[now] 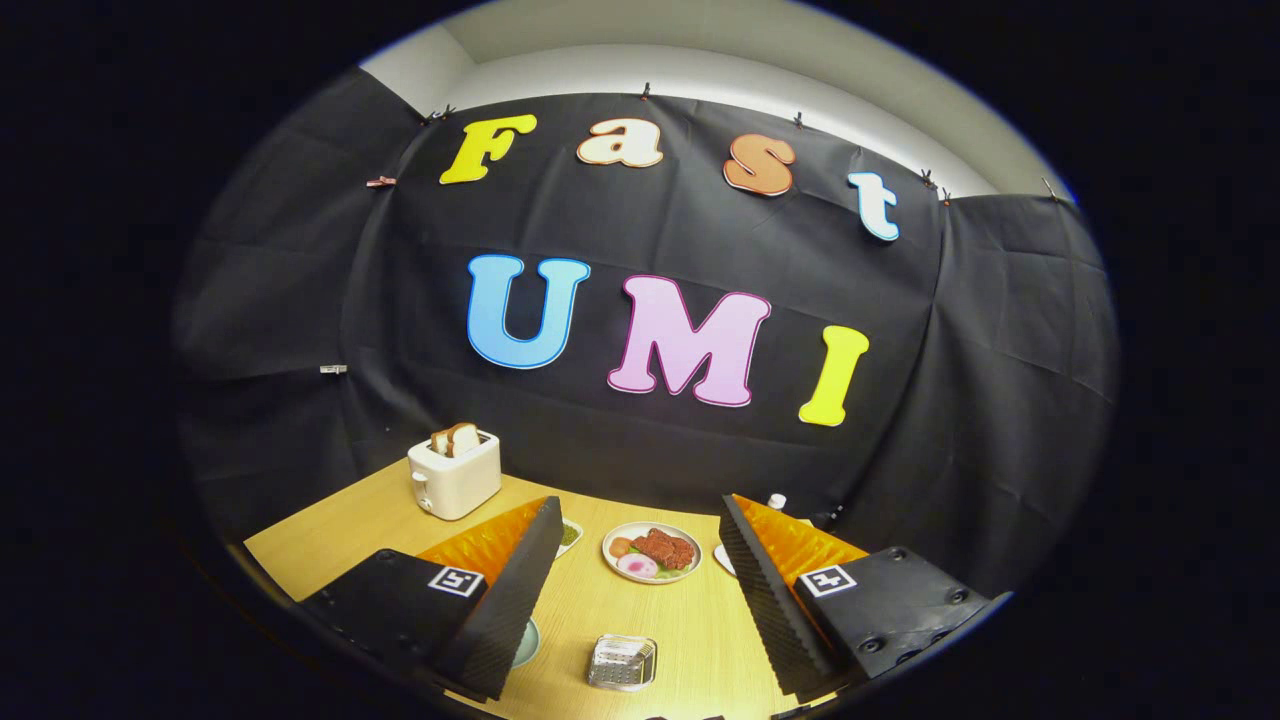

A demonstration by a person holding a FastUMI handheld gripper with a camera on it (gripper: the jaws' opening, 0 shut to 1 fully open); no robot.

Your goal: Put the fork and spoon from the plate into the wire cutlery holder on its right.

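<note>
The tongs (640,560) (spread wide, gripping nothing) hover above the wire cutlery holder (622,662).

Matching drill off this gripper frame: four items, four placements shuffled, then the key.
Things:
1. toaster
2. plate of food
3. wire cutlery holder
4. gripper

Places or states:
A. low between the fingers, nearest the camera
B. open, holding nothing
C. beyond the fingers, centre of the wooden table
D. far side of the table, bread in its slots

Pairs: 1-D, 2-C, 3-A, 4-B
</note>
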